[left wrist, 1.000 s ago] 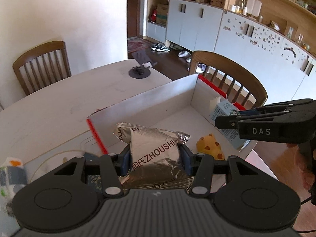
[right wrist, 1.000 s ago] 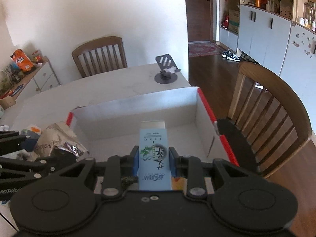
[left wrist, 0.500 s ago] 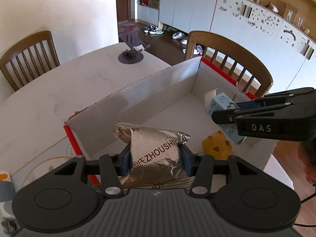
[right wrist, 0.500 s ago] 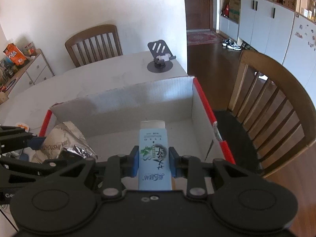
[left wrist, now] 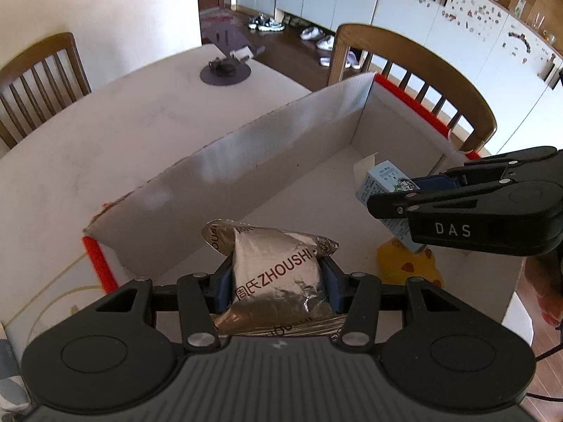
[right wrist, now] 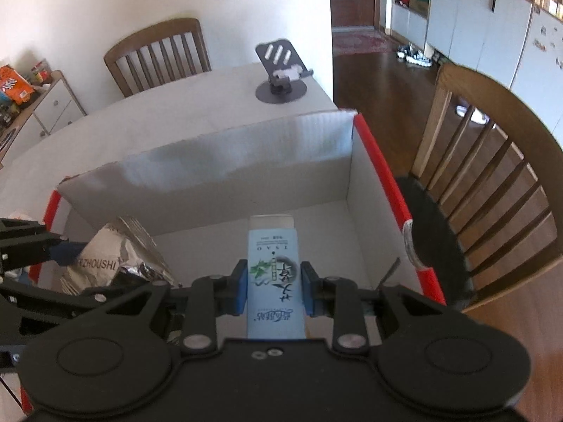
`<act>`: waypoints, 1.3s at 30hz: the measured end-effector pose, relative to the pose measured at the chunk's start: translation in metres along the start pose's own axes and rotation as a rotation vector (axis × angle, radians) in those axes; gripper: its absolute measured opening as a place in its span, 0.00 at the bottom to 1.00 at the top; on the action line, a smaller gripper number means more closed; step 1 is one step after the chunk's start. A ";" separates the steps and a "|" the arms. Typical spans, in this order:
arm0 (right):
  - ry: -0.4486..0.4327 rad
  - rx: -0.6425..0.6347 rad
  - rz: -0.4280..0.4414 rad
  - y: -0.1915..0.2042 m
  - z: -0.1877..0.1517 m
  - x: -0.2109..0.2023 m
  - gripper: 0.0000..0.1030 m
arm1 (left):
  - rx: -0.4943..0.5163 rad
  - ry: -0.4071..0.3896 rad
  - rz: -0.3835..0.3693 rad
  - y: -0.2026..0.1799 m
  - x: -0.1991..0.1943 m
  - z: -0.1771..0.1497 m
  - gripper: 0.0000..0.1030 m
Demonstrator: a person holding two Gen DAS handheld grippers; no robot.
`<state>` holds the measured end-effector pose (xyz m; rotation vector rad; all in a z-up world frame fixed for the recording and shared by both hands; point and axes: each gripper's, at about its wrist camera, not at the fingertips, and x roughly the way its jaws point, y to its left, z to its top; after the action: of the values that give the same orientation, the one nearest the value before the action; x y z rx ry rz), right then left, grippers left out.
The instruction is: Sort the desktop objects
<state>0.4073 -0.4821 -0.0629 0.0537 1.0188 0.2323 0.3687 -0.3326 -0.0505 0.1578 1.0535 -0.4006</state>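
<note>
While our left gripper [left wrist: 276, 277] clamps the silver foil snack bag [left wrist: 278, 274] above the near left corner of the white cardboard box [left wrist: 246, 161], our right gripper [right wrist: 272, 288] pinches the pale blue carton [right wrist: 272, 277] over the box's right half, just above a yellow toy [left wrist: 408, 267] lying on the floor inside.

Count's in: two grippers, the left gripper [left wrist: 276, 277] and the right gripper [right wrist: 273, 288], each carrying one item. One silver packet [left wrist: 276, 270], one blue carton [right wrist: 273, 281]. One box [right wrist: 225, 172] on one table [left wrist: 105, 140], and one yellow toy [left wrist: 408, 269] inside it. Two chairs: the first chair [right wrist: 158, 52] at the far side, the second chair [right wrist: 492, 161] by the box. One phone stand [right wrist: 281, 81].
</note>
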 end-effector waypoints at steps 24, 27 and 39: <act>0.093 -0.019 -0.038 -0.006 0.019 0.038 0.28 | 0.005 0.146 -0.027 -0.005 0.043 0.011 0.48; 0.110 -0.019 -0.035 -0.006 0.019 0.041 0.29 | -0.006 0.160 -0.031 -0.001 0.046 0.010 0.49; 0.089 -0.013 -0.039 -0.006 0.020 0.031 0.40 | -0.030 0.106 -0.054 0.002 0.032 0.010 0.63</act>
<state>0.4403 -0.4796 -0.0790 0.0116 1.1055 0.2078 0.3920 -0.3417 -0.0736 0.1252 1.1698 -0.4284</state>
